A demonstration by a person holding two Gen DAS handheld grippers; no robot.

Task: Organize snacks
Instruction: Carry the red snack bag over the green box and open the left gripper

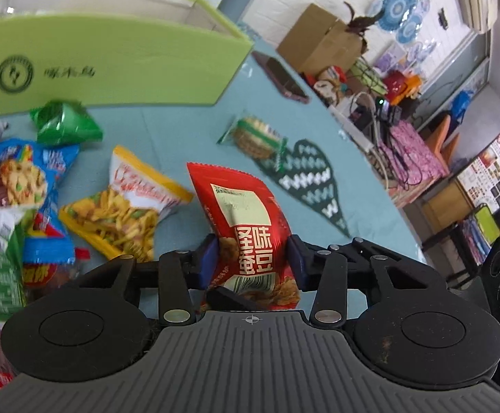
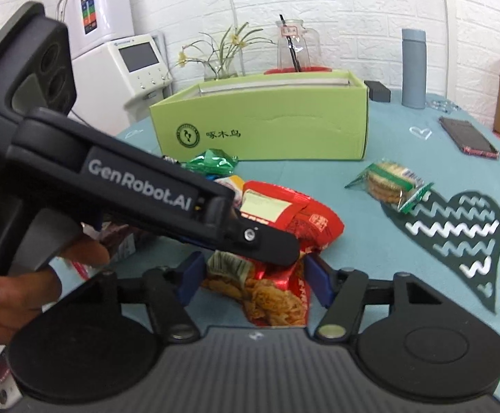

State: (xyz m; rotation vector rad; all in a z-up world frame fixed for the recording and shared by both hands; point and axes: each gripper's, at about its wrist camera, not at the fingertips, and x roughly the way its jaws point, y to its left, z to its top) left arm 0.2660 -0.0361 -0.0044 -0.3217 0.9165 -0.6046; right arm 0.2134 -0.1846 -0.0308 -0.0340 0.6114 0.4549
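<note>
Left gripper point(image 1: 253, 258): fingers pinch red snack packet point(image 1: 246, 227), nearest, raised off the blue table point(image 1: 181, 130). Right gripper point(image 2: 255, 282) brackets the same packet; contact unclear. Left and beyond: loose snacks, yellow packet point(image 1: 126, 206), green packet point(image 1: 65, 124); biscuit pack point(image 1: 255, 137) right. Far: green box point(image 1: 112, 65), contents unseen. Judged early; most sorting remains.

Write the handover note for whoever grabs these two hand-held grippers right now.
Left hand-held gripper: shut on the red snack packet, held off the table.
Right hand-held gripper: fingers either side of the same packet's lower end; contact unclear.
Green box: open at the back of the blue tablecloth; contents not visible.
Left: red packet, cracker pack, green foil packet, yellow chip bag and the pile at left.
</note>
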